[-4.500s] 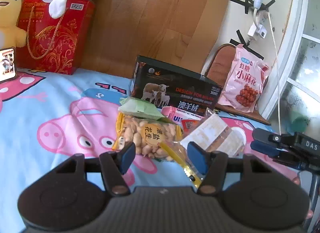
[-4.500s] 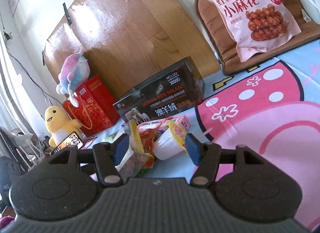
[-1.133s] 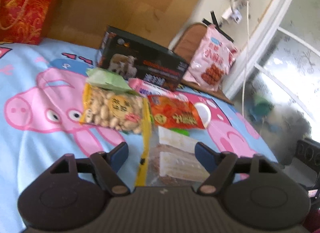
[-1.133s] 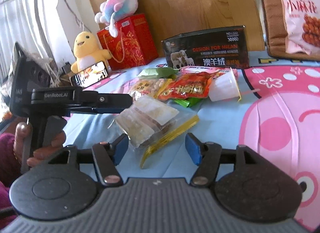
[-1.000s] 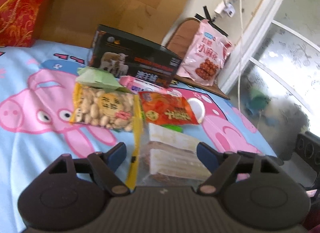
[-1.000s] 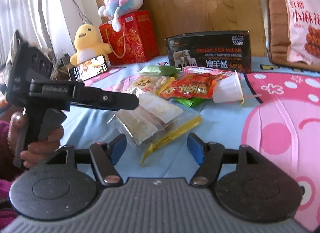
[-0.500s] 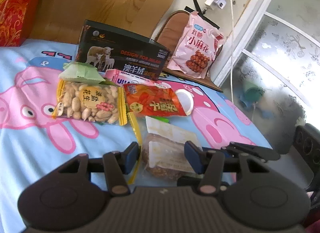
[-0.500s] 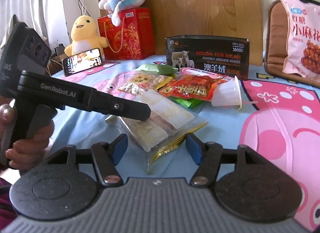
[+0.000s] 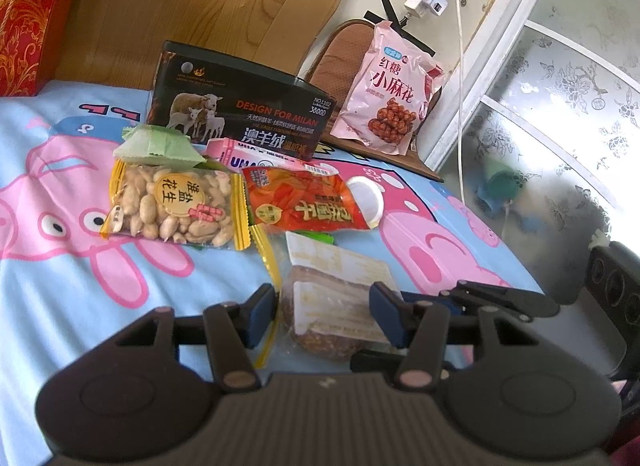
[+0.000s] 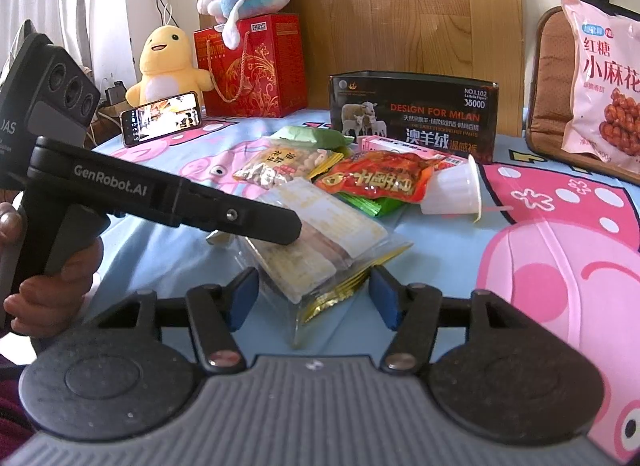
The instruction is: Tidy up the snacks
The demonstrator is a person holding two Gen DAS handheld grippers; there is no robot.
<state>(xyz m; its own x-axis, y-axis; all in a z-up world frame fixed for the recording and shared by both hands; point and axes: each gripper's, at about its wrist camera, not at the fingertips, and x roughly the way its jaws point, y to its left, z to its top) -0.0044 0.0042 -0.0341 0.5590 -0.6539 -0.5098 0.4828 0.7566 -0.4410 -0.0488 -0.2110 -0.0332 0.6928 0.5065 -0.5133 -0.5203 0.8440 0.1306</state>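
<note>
A clear zip bag of layered pastries [image 9: 336,286] with a yellow seal strip sits between both grippers on the pig-print sheet. My left gripper [image 9: 324,314] is shut on one end of it, blue pads against its sides. In the right wrist view that gripper's finger [image 10: 260,221] lies across the pastry bag [image 10: 320,234], which tilts up off the sheet. My right gripper [image 10: 314,294] holds the bag's near corner, its pads meeting the plastic and the seal strip. Behind lie a peanut bag [image 9: 172,205], a red-orange snack bag [image 9: 308,205] and a white jelly cup [image 9: 366,197].
A green packet [image 9: 160,143], a pink box [image 9: 248,157] and a black box [image 9: 240,105] stand behind the snacks. A big pink snack bag [image 9: 394,93] leans on a brown cushion. A red gift box [image 10: 256,65], plush toys and a phone [image 10: 160,117] sit far left.
The left jaws closed from wide apart onto the pastry bag. The right jaws narrowed a little around its near corner, and the bag tilted up off the sheet.
</note>
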